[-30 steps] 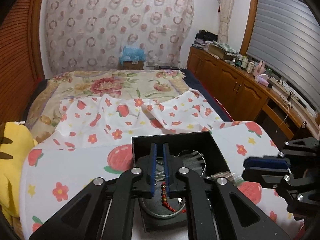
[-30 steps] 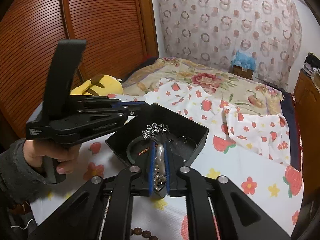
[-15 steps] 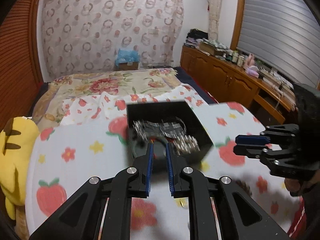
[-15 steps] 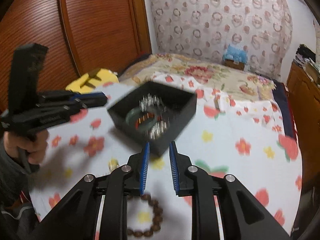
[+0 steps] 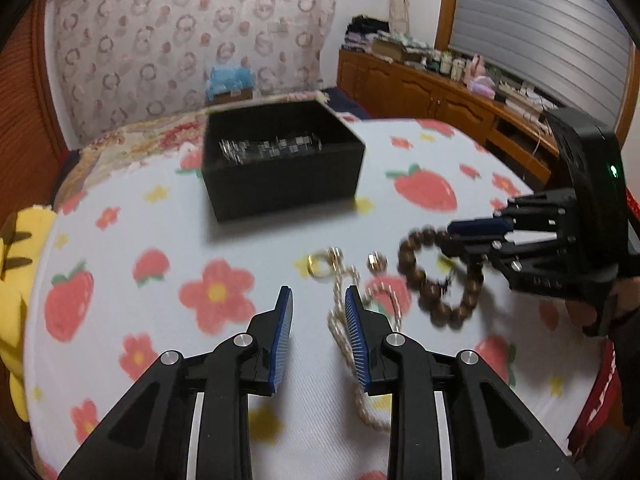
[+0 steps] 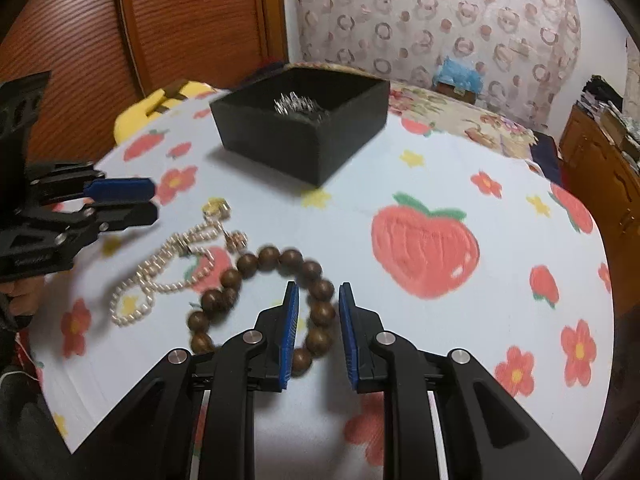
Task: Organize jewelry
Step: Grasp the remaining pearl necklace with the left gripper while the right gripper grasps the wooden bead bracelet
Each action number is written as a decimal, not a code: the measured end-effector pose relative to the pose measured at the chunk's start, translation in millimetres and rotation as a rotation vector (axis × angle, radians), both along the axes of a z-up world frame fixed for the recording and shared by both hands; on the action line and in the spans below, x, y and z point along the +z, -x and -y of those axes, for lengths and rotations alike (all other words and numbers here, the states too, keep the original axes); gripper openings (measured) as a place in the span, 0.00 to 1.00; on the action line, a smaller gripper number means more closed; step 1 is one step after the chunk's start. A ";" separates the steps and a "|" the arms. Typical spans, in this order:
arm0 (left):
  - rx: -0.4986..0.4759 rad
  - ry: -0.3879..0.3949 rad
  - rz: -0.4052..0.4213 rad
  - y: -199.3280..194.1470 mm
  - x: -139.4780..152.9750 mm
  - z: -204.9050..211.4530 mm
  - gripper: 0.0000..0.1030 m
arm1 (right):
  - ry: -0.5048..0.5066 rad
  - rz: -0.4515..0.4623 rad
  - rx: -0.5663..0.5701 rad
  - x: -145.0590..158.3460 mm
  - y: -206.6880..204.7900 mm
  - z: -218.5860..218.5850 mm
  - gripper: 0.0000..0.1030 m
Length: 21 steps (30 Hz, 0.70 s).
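Observation:
A black open box (image 5: 280, 160) (image 6: 304, 120) with silver jewelry inside stands on the fruit-print cloth. A brown wooden bead bracelet (image 6: 264, 300) (image 5: 436, 280) lies on the cloth; its right side sits between the open fingers of my right gripper (image 6: 318, 300) (image 5: 472, 236). A pearl necklace (image 6: 164, 276) (image 5: 352, 312) lies left of it, with a gold ring (image 5: 318, 266) and a small gold piece (image 5: 376, 262) near it. My left gripper (image 5: 318, 304) (image 6: 150, 202) is open and empty, its right finger beside the necklace.
A yellow plush toy (image 5: 20, 264) lies at the left edge of the bed. A wooden cabinet (image 5: 440, 96) with clutter runs along the right wall. A wooden wardrobe door (image 6: 180, 20) stands behind the box.
Both grippers have drawn back from the box and opened, and have come low over the loose jewelry. The right gripper's fingers now straddle the bead bracelet.

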<state>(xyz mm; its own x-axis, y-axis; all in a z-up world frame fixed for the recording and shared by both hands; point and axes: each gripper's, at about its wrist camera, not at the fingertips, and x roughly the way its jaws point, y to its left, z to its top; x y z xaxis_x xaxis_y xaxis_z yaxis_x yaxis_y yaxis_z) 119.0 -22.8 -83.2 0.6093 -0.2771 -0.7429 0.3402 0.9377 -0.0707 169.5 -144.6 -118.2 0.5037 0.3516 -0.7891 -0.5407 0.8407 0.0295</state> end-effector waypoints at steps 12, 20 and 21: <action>-0.014 -0.022 -0.072 5.2 -15.8 14.2 0.14 | 0.026 0.041 -0.008 0.2 4.2 -0.5 0.22; 0.025 -0.031 -0.077 8.5 -14.8 -0.8 0.09 | 0.032 0.046 -0.007 0.5 4.2 -1.3 0.22; 0.026 -0.030 -0.078 8.2 -15.3 -2.0 0.09 | 0.031 0.044 -0.007 0.3 4.0 -0.9 0.22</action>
